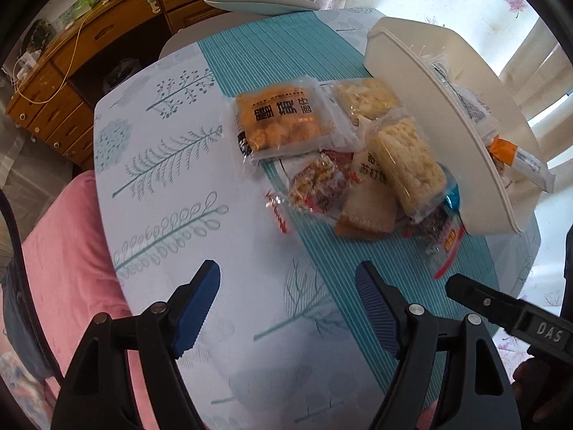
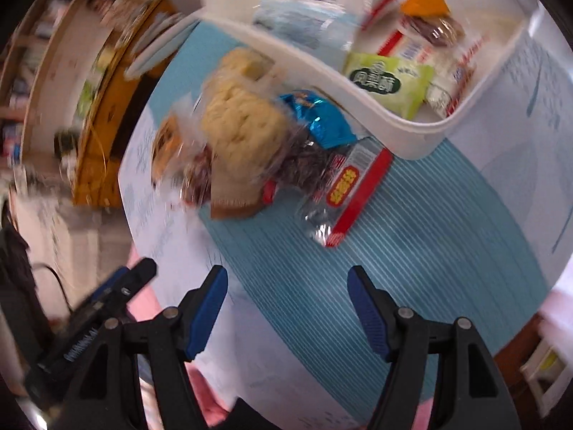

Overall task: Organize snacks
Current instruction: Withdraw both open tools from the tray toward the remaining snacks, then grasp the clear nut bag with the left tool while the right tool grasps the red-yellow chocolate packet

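Both tongs hang steeply downward over the near part of the round desk, which is covered in a white cloth printed with teal leaves. The left tongs stand released, their blue ribbed pads well apart with nothing between them, above bare cloth at the edge of the teal striped runner. The right tongs are likewise released and empty, poised over the runner short of the snacks; the tip of the right tool also shows at the lower right of the left view. The loose snack packets lie in a heap on the runner, just beside the white plastic bin, which already holds several packets, among them a light green one. In the heap, an orange square packet with dark lettering lies flat at the far left; a clear-wrapped pale rice cracker bar lies with its long axis running from the bin's far end toward the tongs; a red-edged clear packet with a yellow label lies nearest the right tongs, its long axis slanting toward them. A blue foil wrapper sits touching the bin's wall. The right view is motion-blurred.
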{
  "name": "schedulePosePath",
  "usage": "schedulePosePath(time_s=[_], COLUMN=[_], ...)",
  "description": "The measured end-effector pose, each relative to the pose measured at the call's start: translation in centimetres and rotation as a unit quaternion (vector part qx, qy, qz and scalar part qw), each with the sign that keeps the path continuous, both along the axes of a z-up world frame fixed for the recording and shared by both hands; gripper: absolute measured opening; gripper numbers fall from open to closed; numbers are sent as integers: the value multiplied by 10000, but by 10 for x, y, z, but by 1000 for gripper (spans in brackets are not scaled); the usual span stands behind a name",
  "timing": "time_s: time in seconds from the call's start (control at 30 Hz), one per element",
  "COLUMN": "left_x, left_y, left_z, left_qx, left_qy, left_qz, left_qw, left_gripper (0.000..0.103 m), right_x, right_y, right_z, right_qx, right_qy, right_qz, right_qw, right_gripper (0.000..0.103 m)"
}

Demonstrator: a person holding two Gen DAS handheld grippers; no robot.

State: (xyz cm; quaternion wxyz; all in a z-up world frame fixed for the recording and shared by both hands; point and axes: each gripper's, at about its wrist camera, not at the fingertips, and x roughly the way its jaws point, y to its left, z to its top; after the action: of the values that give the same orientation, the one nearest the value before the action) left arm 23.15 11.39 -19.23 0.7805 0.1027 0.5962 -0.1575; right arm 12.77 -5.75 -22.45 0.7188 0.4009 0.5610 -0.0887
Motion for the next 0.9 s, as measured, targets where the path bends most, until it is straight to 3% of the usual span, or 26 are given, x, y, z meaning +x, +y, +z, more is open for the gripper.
schedulePosePath(time_s=[0.17, 0.37, 0.8, 0.9], left_x=[20, 34, 53, 57], left_y=[-5, -10, -23, -22], left_z=[-22, -39, -67, -70], left_qx=[19, 55, -180, -260], left_qy=[-65, -251, -304, -299], left_qz=[-46, -150, -204, -156], left_qw=[10000, 9996, 9992, 9991], left_gripper=[77, 77, 77, 68], right_x=[2, 4, 33, 39], right_y=[-11, -18, -5, 2], right_z=[-19, -36, -34, -32], right_qx=[173, 236, -819, -1145], right_qy=[198, 410, 292, 395], right_qz=[-614, -935, -644, -534], right_qw=[9978, 9945, 9941, 9912], right_gripper=[70, 70, 68, 62])
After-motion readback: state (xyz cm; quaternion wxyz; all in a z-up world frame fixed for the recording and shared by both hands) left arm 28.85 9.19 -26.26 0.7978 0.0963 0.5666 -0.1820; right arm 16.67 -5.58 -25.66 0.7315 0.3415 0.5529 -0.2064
